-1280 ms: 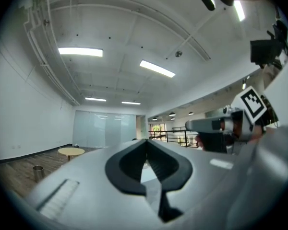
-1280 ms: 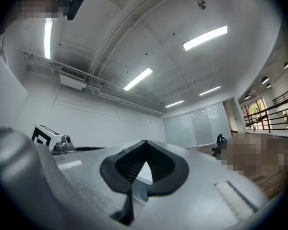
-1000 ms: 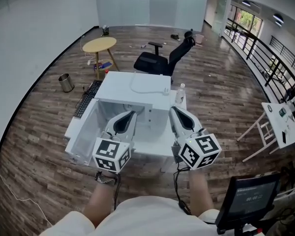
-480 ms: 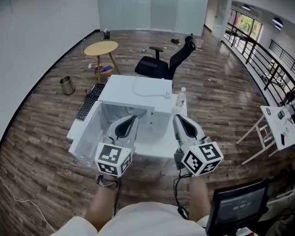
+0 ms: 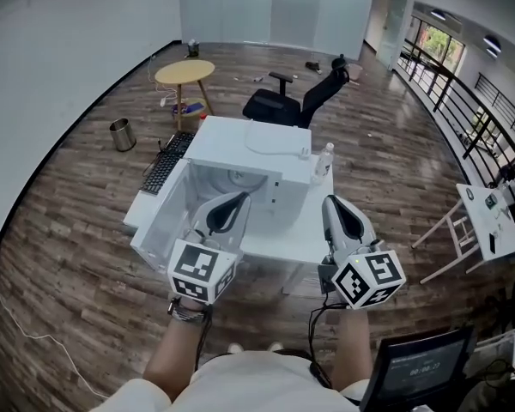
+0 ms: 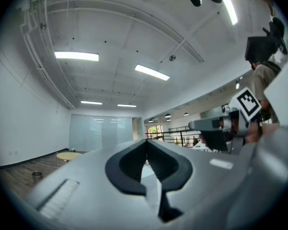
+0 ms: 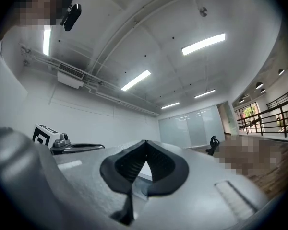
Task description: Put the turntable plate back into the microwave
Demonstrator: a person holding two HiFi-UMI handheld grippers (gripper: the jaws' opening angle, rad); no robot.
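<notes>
Both the left tool (image 5: 239, 197) and the right tool (image 5: 333, 201) are clenched on nothing. A pale round shape, judged to be the turntable plate (image 5: 239, 177), lies inside the microwave (image 5: 257, 148) at 12 o'clock of the left tool. Placement therefore appears done, though the door (image 5: 166, 219) hangs open at 9 o'clock. Against the earlier frame, both tools sit further back toward 6 o'clock, exposing more of the cavity and the tabletop (image 5: 283, 243).

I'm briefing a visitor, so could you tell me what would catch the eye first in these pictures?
The left tongs and right tongs, each shut, empty and bearing a marker cube, fill the foreground of the head view. Just beyond them a white microwave stands with its door open on a white table, a black office chair behind it.
</notes>
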